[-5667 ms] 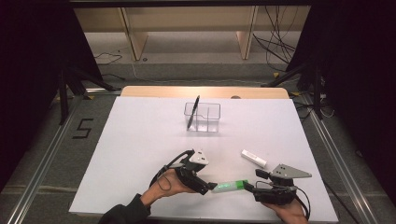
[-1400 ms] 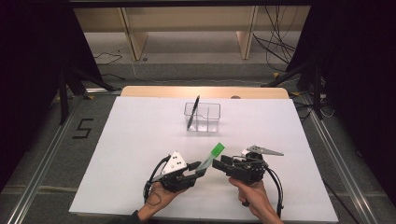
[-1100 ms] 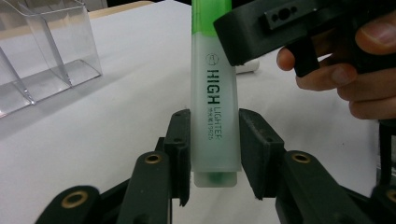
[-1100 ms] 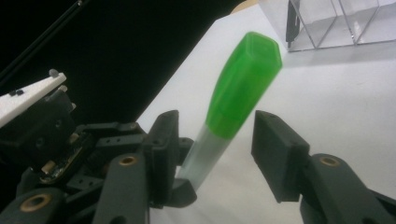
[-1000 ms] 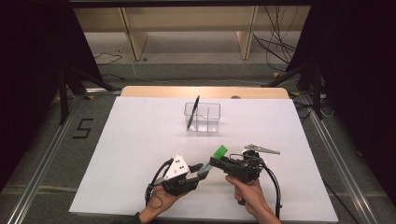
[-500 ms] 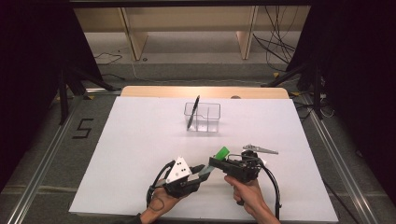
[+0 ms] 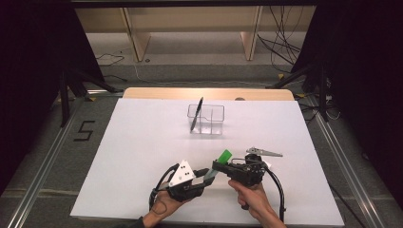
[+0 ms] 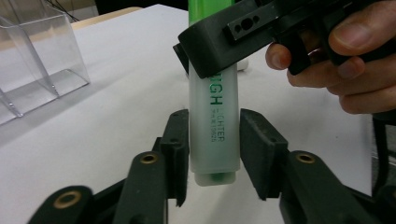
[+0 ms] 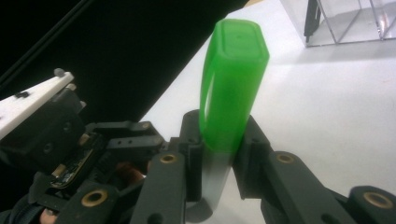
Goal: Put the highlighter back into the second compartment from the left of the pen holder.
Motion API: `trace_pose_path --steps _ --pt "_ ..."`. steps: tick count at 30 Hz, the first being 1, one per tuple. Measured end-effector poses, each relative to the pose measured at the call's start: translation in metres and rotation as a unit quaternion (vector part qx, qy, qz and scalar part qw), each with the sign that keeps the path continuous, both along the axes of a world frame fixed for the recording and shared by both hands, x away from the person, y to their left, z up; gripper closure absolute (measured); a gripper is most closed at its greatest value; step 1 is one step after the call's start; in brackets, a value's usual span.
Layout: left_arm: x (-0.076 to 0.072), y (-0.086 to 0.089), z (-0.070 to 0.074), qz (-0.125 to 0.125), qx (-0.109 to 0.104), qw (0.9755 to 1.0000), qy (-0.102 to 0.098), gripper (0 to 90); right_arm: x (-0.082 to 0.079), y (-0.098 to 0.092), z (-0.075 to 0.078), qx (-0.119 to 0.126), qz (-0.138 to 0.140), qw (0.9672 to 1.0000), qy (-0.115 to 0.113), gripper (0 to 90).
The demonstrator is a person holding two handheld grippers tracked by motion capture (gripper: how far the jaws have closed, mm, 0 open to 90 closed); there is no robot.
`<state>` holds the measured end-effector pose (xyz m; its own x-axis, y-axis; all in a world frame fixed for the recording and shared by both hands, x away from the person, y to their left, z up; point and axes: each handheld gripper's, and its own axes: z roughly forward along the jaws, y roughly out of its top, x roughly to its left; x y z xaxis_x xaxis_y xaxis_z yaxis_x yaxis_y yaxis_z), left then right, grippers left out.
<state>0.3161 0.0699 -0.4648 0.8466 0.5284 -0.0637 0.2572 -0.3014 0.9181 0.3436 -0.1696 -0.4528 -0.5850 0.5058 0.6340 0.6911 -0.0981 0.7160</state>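
Riding close, the left gripper [image 8: 215,140] shows slackening fingers around the highlighter [image 8: 214,126], which the right gripper [image 9: 219,154] pinches.

Bright overhead light, dark surroundings, soft shadows, blurred close foregrounds

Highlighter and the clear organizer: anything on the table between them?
Nothing: in the high view, only bare white table lies between the highlighter and the clear organizer.

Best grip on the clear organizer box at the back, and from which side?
Take the organizer box from above, jaws astride its bare right wall. It stands upright, open at the top, its walls thin; the black pen leans in the left compartment.
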Motion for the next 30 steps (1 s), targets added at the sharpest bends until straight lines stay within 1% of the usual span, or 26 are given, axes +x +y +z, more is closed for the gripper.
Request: trace_pose_path --steps 2,4,5,7,9,12,14,17,20,21,23,30 --pt "0.001 0.0 0.001 -0.004 0.004 1.0 0.005 50.8 0.0 -0.001 0.001 -0.001 -0.002 1.0 -0.003 76.4" --pt "0.001 0.0 0.003 -0.004 0.005 0.9998 0.021 43.9 0.0 -0.002 0.002 -0.003 -0.005 1.0 -0.006 76.4" --pt "0.001 0.001 0.004 -0.007 0.0 0.9997 0.025 42.6 0.0 -0.003 0.002 -0.005 -0.006 0.9999 -0.007 76.4" --pt "0.002 0.003 0.005 -0.011 -0.003 0.9996 0.027 40.7 0.0 -0.004 0.002 -0.009 -0.007 0.9998 -0.014 76.4" --pt "0.003 0.005 0.006 -0.013 0.0 0.9996 0.026 37.0 0.0 -0.005 0.003 -0.013 -0.009 0.9997 -0.019 76.5" --pt "0.004 0.01 0.008 -0.011 0.002 0.9995 0.029 34.3 0.001 -0.007 0.004 -0.017 -0.013 0.9995 -0.023 76.5" --pt "0.008 0.014 0.009 -0.009 0.005 0.9993 0.037 33.0 0.001 -0.009 0.005 -0.019 -0.016 0.9994 -0.025 76.5" --pt "0.012 0.023 0.009 0.001 0.002 0.999 0.044 30.8 0.003 -0.011 0.006 -0.021 -0.021 0.9992 -0.029 76.4" --pt "0.015 0.033 0.01 0.007 0.003 0.999 0.043 27.4 0.004 -0.013 0.008 -0.027 -0.026 0.9986 -0.037 76.4" --pt "0.015 0.035 0.01 0.011 -0.002 0.9989 0.046 26.3 0.005 -0.014 0.009 -0.028 -0.028 0.9984 -0.04 76.4" --pt "0.016 0.042 0.008 0.013 -0.004 0.9986 0.05 24.2 0.006 -0.016 0.011 -0.031 -0.033 0.998 -0.045 76.4" --pt "0.018 0.059 0.003 0.036 -0.01 0.9974 0.061 21.2 0.014 -0.025 0.021 -0.029 -0.052 0.9967 -0.056 76.4"
